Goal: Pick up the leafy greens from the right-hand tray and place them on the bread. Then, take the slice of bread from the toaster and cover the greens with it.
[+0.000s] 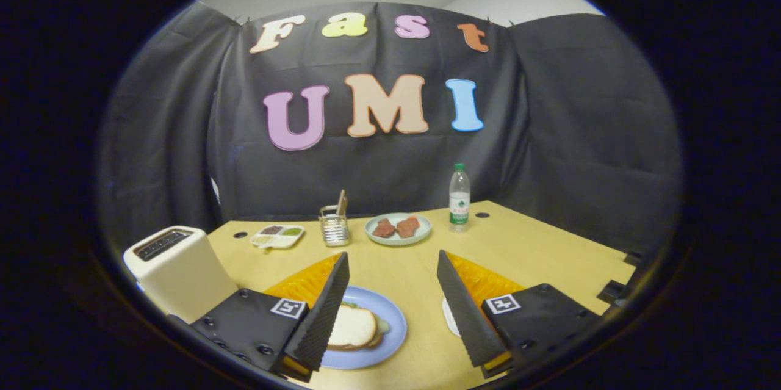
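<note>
- Two fingers of the tool (393, 310) stand wide apart above the pale wooden bench (537, 249) and hold nothing.
- Just below the left finger lies a round blue plate (390, 323) carrying a slice of pale bread (352, 327), with a green edge of leafy greens (382, 325) peeping from under it; a brown crust shows lower still, so I judge the stack is already covered, though the finger hides part of it.
- A rim of a white tray (449, 318) shows beside the right finger; what it holds is hidden.
- Risk: the left finger hangs close over the plate, so a careless swing could catch the top slice and slide it off the greens.
- Risk: the boxy cream toaster (177, 271) stands just beside the left finger's mount; a sideways move could knock it.
- Risk: its dark slot looks empty, but the angle is shallow, so reaching in again could be a wasted grab.
- Well beyond, a clear plastic water bottle with a green cap (459, 197) stands upright and would tip easily.
</note>
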Demonstrator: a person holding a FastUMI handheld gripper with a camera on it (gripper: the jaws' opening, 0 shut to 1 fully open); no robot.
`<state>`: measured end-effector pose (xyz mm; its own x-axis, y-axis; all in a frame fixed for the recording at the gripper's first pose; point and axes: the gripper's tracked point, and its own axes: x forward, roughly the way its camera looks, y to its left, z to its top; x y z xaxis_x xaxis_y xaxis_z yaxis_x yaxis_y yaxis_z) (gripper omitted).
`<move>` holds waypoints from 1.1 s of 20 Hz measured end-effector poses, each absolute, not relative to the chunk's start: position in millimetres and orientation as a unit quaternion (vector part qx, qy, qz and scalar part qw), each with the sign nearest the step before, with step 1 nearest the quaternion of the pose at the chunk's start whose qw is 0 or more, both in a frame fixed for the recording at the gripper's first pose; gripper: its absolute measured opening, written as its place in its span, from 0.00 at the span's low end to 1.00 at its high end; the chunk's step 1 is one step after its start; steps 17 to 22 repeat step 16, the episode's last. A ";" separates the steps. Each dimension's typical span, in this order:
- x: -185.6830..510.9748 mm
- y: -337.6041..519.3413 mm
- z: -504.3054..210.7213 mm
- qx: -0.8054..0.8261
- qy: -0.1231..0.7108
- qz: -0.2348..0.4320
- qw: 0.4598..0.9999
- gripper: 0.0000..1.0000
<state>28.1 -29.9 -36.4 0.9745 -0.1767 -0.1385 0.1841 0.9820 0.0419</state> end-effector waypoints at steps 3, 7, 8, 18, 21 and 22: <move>39.8 -22.4 -42.4 -0.008 0.073 -0.086 0.994 0.91; 46.8 12.0 -48.3 -0.032 0.067 -0.051 0.996 0.93; 44.6 16.4 -47.5 -0.041 0.058 -0.046 0.996 0.94; 27.8 30.7 -64.5 -0.046 0.060 -0.035 0.996 0.95; 27.8 30.7 -64.5 -0.046 0.060 -0.035 0.996 0.95; 27.8 30.7 -64.5 -0.046 0.060 -0.035 0.996 0.95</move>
